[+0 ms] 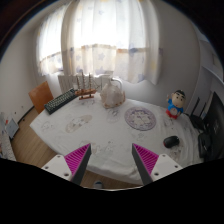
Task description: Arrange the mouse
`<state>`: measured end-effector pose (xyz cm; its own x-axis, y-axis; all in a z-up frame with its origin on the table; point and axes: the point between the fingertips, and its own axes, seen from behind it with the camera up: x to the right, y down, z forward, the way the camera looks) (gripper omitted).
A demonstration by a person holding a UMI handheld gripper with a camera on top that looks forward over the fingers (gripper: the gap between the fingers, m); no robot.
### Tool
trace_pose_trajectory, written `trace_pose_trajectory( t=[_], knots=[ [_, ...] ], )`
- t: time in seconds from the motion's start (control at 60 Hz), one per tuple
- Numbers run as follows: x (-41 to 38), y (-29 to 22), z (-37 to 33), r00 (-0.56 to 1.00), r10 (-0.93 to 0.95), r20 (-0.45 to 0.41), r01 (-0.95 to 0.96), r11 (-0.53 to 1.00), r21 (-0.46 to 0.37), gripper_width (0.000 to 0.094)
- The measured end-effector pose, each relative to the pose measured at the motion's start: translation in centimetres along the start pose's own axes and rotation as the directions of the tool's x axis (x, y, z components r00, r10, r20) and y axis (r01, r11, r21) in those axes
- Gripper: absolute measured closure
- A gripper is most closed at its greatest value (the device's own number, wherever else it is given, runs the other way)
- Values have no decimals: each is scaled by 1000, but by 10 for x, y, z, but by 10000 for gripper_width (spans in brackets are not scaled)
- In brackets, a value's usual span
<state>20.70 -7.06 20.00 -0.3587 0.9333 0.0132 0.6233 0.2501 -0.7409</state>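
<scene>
- While we look along the tool (112, 160), we see first the table (95, 135) under a white cloth, with a curtained window behind it.
- On the table stand a round patterned plate (140, 119), a cartoon figurine (176, 103) and a white bag (112, 94), all well beyond the fingers.
- Our tool is open, with nothing between its pink pads (78, 158).
- The mouse (171, 142), small and dark, lies ahead and to the right of the right finger, near the table edge; we judge the tool must swing right. Its long axis we cannot tell.
</scene>
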Motion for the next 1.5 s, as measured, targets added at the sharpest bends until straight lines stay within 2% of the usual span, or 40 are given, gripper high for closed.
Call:
trace_pose_trajectory(
  t=[0.2,0.567,0.767,1.033,1.183,1.5],
  knots=[
    [30,24,10,998,44,-43,-45,999,-27,88],
    [152,79,14,963,134,-232,-146,989,-34,89],
    [198,109,16,942,169,-290,-183,983,-23,90],
    [239,121,39,928,210,-307,-214,977,21,88],
    [262,116,69,928,218,-302,-204,976,78,88],
    [318,114,152,911,254,-324,-226,966,121,87]
  ],
)
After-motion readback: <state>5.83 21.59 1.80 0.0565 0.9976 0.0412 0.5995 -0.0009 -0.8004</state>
